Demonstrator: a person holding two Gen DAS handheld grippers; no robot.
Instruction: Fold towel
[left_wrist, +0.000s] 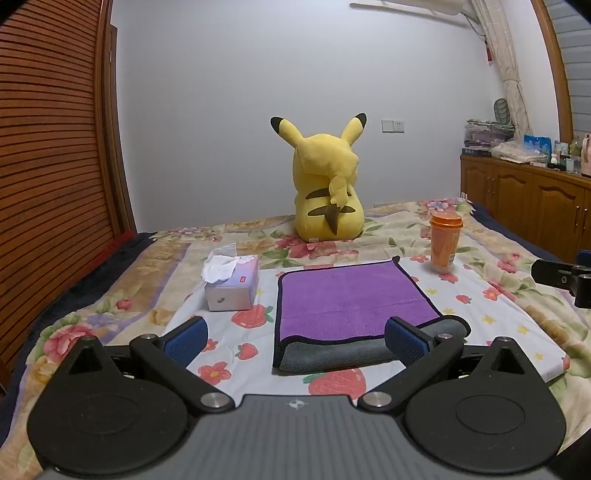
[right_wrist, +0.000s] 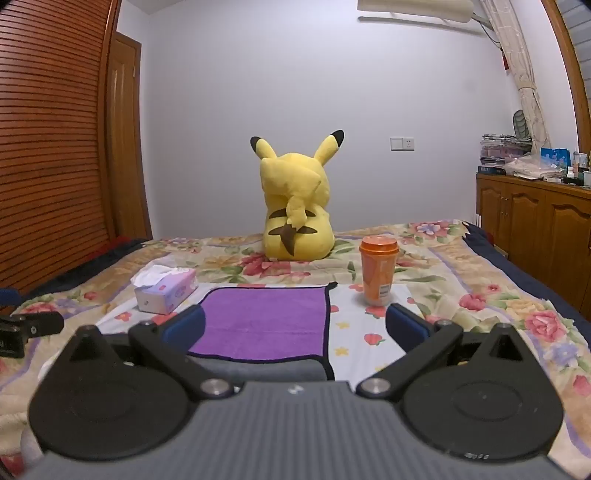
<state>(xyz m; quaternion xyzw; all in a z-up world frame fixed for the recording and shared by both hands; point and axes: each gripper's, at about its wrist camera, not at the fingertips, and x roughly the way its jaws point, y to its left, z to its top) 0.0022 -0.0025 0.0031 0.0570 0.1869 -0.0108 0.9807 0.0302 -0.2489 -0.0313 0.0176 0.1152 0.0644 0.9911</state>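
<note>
purple towel lies folded on the floral bedspread, grey fold edge nearest; left gripper and right gripper both released, hovering clear, likely done.

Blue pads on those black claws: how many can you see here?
4. The left gripper shows two blue pads, one on each finger, either side of the towel's near edge. The right gripper shows two more the same way. Both grippers stand open.

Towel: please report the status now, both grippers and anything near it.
Left gripper open, right gripper open, both empty. Purple towel flat, near edge turned over, grey showing. Tissue box left, orange cup right, both apart.
</note>
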